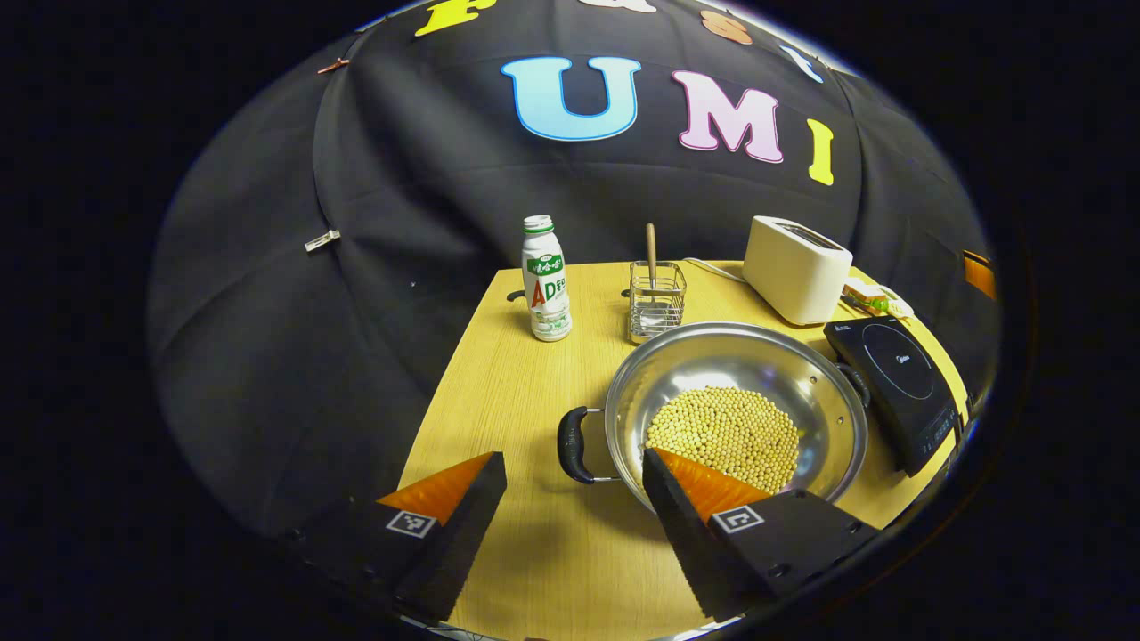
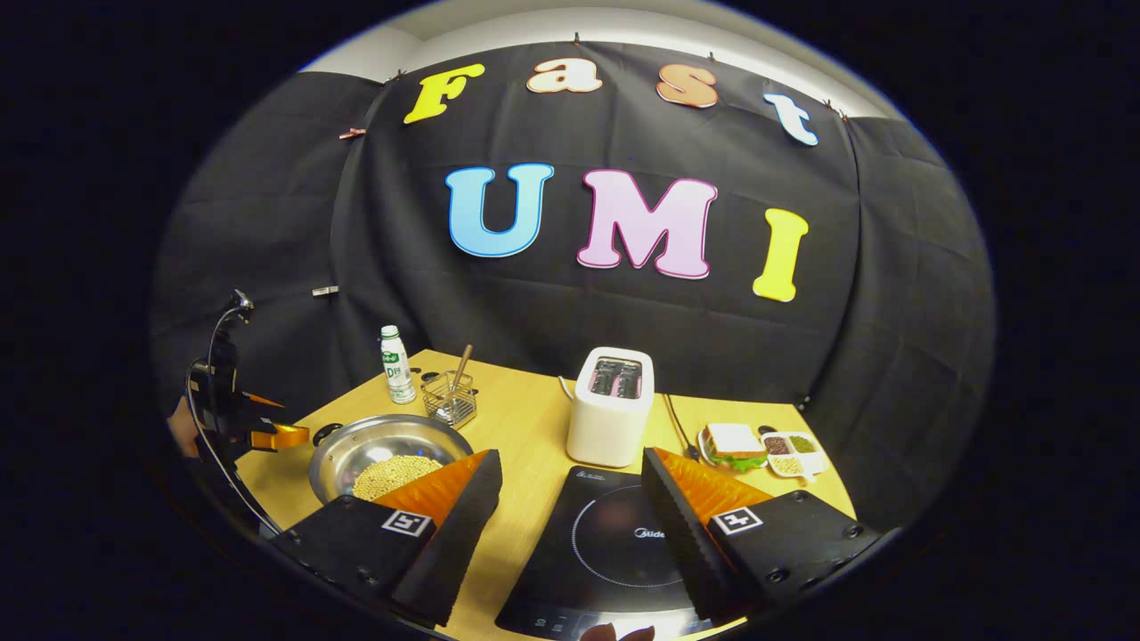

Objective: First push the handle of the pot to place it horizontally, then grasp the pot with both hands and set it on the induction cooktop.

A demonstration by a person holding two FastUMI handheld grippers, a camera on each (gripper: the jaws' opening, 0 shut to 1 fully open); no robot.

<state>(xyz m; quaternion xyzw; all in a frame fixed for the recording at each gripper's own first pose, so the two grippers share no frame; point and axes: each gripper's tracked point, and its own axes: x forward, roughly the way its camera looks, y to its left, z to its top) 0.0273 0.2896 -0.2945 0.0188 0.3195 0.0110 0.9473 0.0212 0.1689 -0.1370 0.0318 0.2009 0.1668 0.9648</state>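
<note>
Nearby, the round steel pot [image 1: 739,414] of pale beans [image 1: 723,436] sits between both released grippers.

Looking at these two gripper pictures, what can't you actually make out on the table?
- Round steel pot: near rim hidden behind the left hand-held gripper finger, left gripper view.
- Black induction cooktop: front edge partly hidden by the right hand-held gripper fingers, right gripper view.
- White divided snack tray: contents too small to identify.

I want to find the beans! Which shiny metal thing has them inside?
The big round pot holds the yellow beans; the small wire basket behind it holds just a wooden-handled utensil.
</note>
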